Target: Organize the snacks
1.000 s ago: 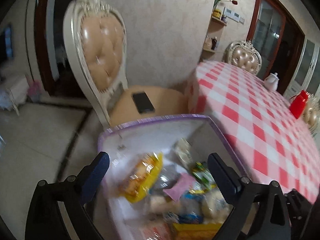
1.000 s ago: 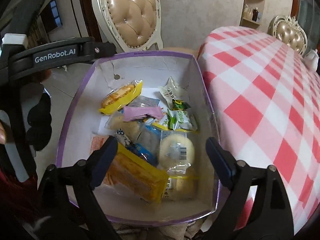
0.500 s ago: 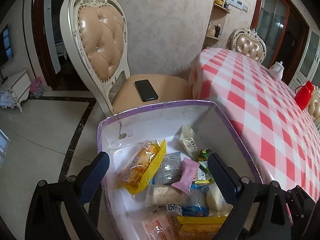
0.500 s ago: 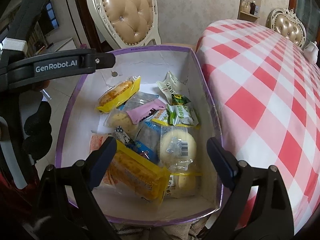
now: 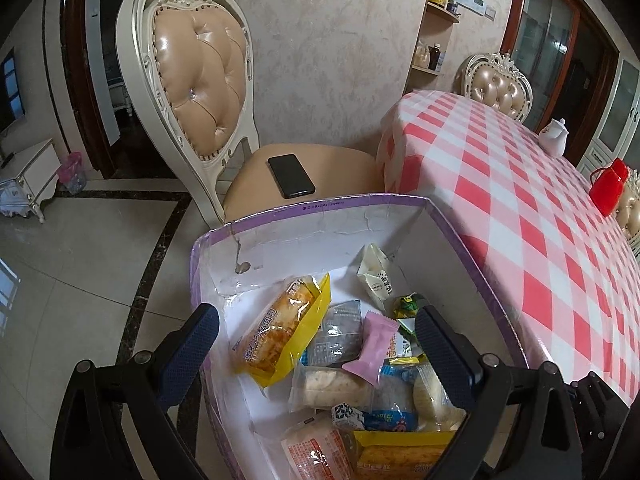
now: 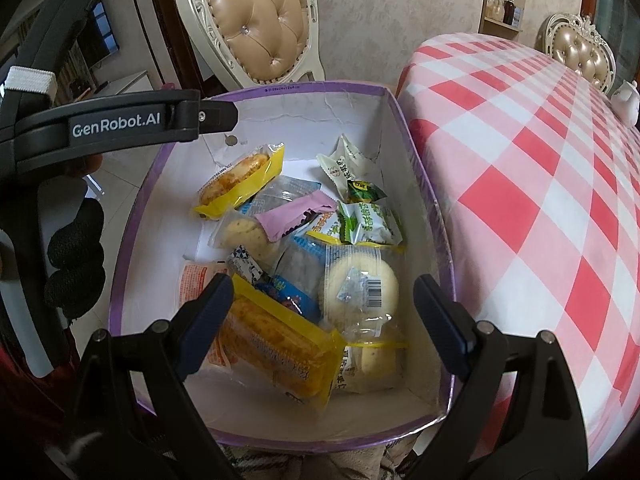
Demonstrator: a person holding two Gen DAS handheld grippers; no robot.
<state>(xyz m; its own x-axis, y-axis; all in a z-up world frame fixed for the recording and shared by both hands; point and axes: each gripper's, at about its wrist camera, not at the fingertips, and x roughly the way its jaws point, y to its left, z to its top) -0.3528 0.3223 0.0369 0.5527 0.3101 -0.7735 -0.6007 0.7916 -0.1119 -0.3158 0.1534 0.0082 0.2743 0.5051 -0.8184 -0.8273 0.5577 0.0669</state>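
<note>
"GenRobot.AI" is printed in white along my left claw (image 6: 120,128), seen from the right wrist. The purple-rimmed snack box (image 6: 424,184) carries small rim print I cannot read. My right claw (image 6: 324,312) hangs spread wide, empty, above a yellow cracker pack (image 6: 276,348) and a barcoded round cake (image 6: 360,288). My left claw (image 5: 316,340), equally wide, holds nothing above the pink wrapper (image 5: 374,348). The box sits beside the checkered counter (image 6: 540,168).

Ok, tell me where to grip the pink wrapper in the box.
Grip the pink wrapper across its narrow middle, coming straight down from above: it lies flat on top of the other snacks in the box, uncovered, with crimped ends too thin to hold.
</note>
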